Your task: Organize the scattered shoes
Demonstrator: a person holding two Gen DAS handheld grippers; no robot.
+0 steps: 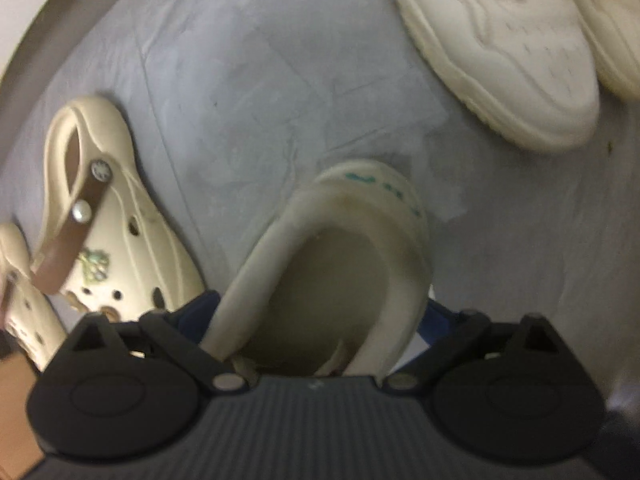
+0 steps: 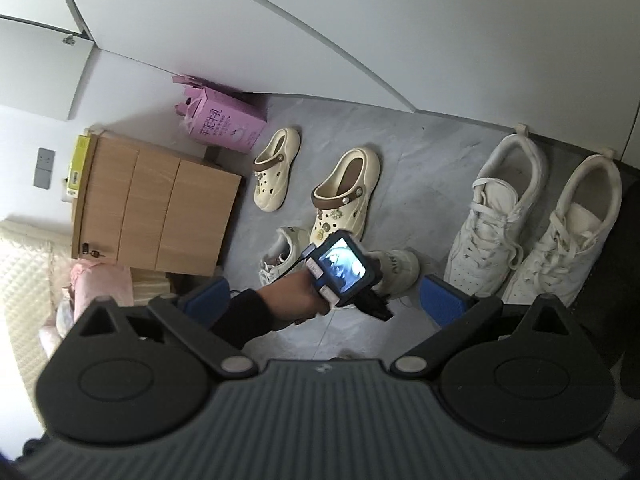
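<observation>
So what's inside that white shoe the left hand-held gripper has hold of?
The white shoe looks empty: only a bare, dim insole shows. The toe end is hidden behind the left hand-held gripper, so I can't see there.

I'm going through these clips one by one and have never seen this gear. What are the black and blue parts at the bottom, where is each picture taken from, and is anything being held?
No robot here: a person carries a handheld claw in each hand, each with a camera looking along its fingers. The black shapes at the bottom are the claw's own body.

The left wrist view shows the left claw closed around the heel of a white sneaker, above a grey floor.

The right wrist view looks down from higher. The right claw is open and empty. Below it, the person's hand holds the left device. On the floor: two cream clogs, a white sneaker pair, another small sneaker.
</observation>
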